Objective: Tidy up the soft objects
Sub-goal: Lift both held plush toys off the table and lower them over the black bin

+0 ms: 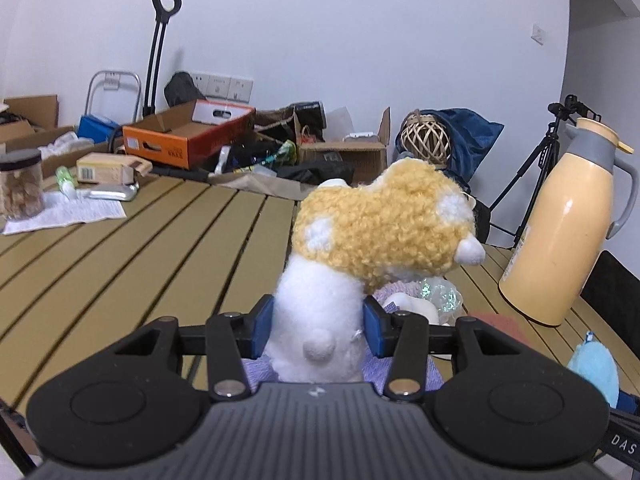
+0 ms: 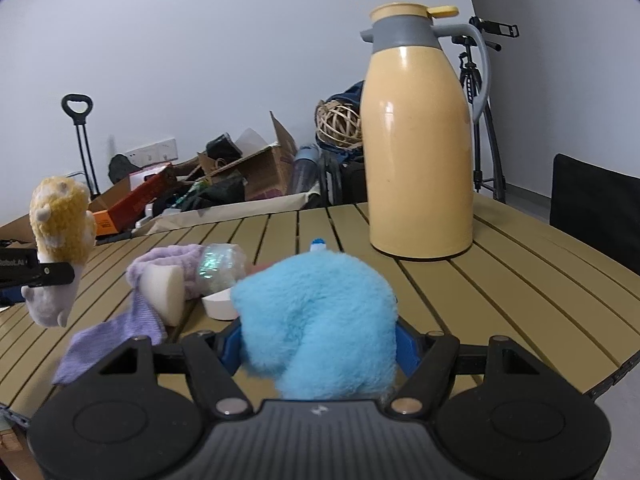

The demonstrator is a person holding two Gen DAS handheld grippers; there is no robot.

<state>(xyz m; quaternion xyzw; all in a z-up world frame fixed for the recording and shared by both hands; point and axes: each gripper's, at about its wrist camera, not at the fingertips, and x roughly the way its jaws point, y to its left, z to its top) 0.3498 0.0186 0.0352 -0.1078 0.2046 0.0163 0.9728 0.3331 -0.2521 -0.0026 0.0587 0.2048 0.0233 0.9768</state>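
Note:
A plush toy with a curly yellow head and white body [image 1: 320,312] is clamped at the body by my left gripper [image 1: 318,328], lifted above the slatted table; the same plush toy [image 2: 60,248] shows at the left in the right wrist view. My right gripper [image 2: 318,344] is shut on a fluffy light-blue plush [image 2: 320,320], whose edge [image 1: 594,368] shows at the lower right in the left wrist view. On the table between them lie a lilac sock [image 2: 116,336], a cream sponge wedge [image 2: 168,292] and a glittery clear pouch [image 2: 220,268].
A tall yellow thermos jug [image 2: 420,140] stands on the wooden slatted table [image 2: 500,280] to the right. A jar [image 1: 20,184], papers and small boxes sit at the table's far left. Cardboard boxes, a tripod and a black chair back [image 2: 596,216] surround the table.

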